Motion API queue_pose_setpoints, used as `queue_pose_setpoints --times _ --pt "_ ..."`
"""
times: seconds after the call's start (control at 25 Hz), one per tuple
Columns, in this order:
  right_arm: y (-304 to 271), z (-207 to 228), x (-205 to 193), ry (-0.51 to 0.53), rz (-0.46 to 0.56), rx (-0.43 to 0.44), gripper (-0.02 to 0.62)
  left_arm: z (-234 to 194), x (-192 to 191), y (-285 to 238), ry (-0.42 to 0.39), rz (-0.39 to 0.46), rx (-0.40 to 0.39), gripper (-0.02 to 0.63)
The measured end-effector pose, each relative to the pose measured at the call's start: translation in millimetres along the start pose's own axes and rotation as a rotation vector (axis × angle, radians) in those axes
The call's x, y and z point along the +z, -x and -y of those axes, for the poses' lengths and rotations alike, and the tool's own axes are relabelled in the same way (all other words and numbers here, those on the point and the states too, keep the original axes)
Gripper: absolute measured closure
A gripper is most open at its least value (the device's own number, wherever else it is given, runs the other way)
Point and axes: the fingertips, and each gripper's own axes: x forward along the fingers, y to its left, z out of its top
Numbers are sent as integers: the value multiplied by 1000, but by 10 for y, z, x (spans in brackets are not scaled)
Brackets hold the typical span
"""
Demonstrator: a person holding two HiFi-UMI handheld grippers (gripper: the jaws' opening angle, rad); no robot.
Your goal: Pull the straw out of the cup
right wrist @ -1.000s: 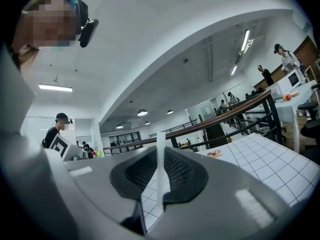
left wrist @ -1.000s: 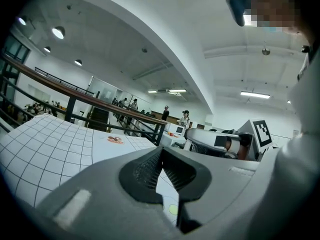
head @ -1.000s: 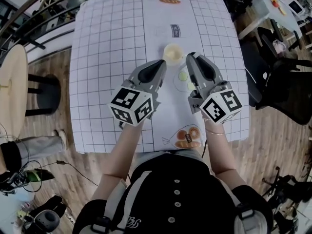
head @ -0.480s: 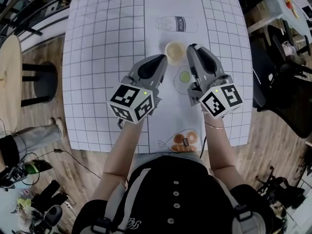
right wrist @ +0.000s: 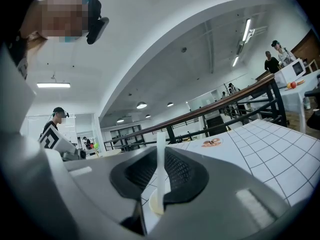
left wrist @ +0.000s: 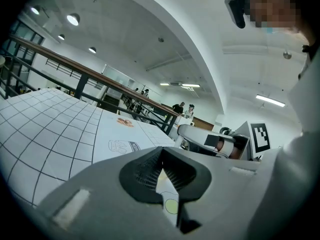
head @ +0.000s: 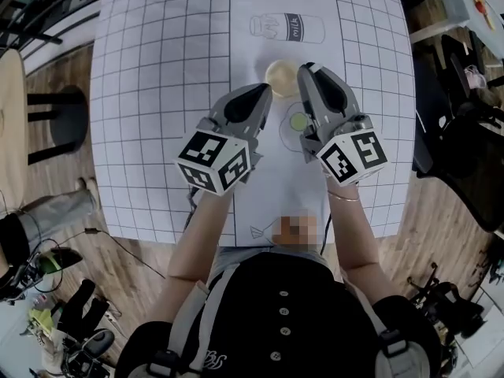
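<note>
One pair, the right tongs (right wrist: 161, 151), clamps the upright straw (right wrist: 160, 139) over the cup (head: 280, 75) for lifting; left tongs (left wrist: 161, 151) sit together, empty.

A table (head: 157, 69) draped in white gridded cloth lies under the left claw (head: 264, 94) and the right claw (head: 303, 73), on a wooden plank floor (head: 441, 203). Well left of the left claw stand a pale round table (head: 9, 116) and a black stool (head: 63, 132). Well right of the right claw are black chairs (head: 465, 85). Ahead of both runs a dark railing (left wrist: 75, 70) with a wooden top rail, beneath a white arched ceiling (right wrist: 165, 39) with round lamps (left wrist: 73, 19) and strip lights (right wrist: 246, 29).
</note>
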Motion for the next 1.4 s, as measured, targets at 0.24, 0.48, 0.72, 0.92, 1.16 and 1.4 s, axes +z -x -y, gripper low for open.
queue_pose_setpoints --times 0.24,0.48,0.72,0.92,1.16,1.4 --pt "-53 39 -211 -21 -35 3 552 -38 -149 -82 17 -32 6 607" --pt "-57 44 -419 -6 -96 -13 552 -49 -219 -108 30 -40 12 607" --pt "-47 72 -570 6 -140 -27 552 -65 -258 -113 34 -46 13 607" --pt "-47 88 -639 30 -162 -34 552 -61 -292 -130 44 -49 13 607" --pt "-44 106 -699 45 -180 -45 552 -53 -307 -156 47 -52 9 607" --pt "-36 118 -739 54 -194 -51 542 -47 -321 -129 55 -53 15 607"
